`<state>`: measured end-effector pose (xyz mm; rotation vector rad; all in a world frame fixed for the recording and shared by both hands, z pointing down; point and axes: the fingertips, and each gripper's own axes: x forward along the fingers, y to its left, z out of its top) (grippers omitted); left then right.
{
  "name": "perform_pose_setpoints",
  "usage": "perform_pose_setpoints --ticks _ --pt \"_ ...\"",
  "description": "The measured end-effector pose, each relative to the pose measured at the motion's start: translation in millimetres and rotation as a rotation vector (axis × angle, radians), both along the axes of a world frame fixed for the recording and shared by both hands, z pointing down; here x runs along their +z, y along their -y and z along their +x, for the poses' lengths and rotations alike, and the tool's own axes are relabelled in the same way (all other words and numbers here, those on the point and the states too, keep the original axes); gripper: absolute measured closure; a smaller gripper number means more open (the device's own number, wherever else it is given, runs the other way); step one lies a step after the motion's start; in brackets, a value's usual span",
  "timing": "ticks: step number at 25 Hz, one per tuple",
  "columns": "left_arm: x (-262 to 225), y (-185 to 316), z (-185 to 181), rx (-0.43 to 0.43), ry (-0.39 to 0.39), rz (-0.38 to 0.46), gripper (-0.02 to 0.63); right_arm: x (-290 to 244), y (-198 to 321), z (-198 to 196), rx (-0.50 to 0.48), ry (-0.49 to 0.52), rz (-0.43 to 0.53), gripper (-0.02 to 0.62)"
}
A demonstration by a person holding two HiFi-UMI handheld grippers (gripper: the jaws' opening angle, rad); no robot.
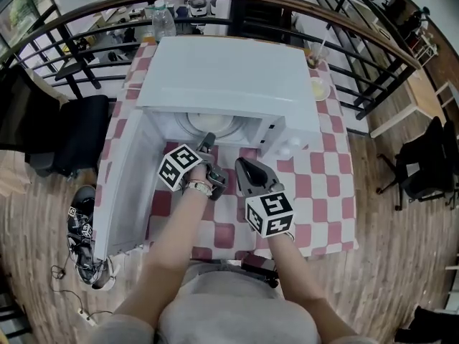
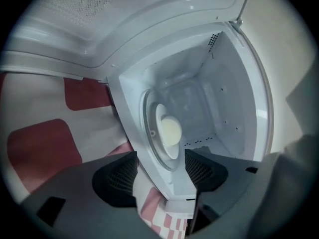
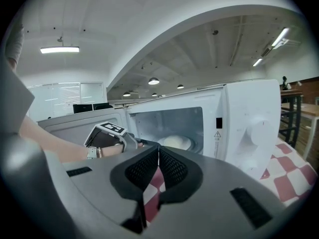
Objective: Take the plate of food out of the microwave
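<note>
A white microwave (image 1: 229,77) stands on the checkered table, its door (image 1: 125,185) swung wide to the left. Inside, a white plate (image 2: 162,128) with a pale round food (image 2: 171,131) rests on the glass turntable; the plate of food (image 3: 175,142) also shows in the right gripper view. My left gripper (image 1: 208,142) is at the cavity's mouth, open, its jaws either side of the lower front rim with nothing pressed between the pads (image 2: 122,176). My right gripper (image 1: 245,166) hangs just in front of the microwave, shut and empty (image 3: 158,166).
Behind the microwave stand a water bottle (image 1: 163,20), a cup with a straw (image 1: 313,57) and a small dish (image 1: 319,88). A curved railing (image 1: 358,34) rings the table. A black chair (image 1: 72,135) and shoes (image 1: 82,224) are on the floor at left.
</note>
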<state>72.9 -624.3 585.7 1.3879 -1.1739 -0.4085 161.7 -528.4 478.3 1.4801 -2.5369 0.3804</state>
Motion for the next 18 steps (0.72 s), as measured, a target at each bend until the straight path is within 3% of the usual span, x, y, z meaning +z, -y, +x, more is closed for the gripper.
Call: perform_pose_setpoints --ticks 8,18 --pt "19 25 -3 -0.064 -0.011 -0.130 0.304 15 8 -1 0.004 -0.015 -0.035 0.569" --pt "33 27 -4 -0.126 0.103 -0.272 0.304 22 15 7 0.035 -0.001 -0.050 0.569"
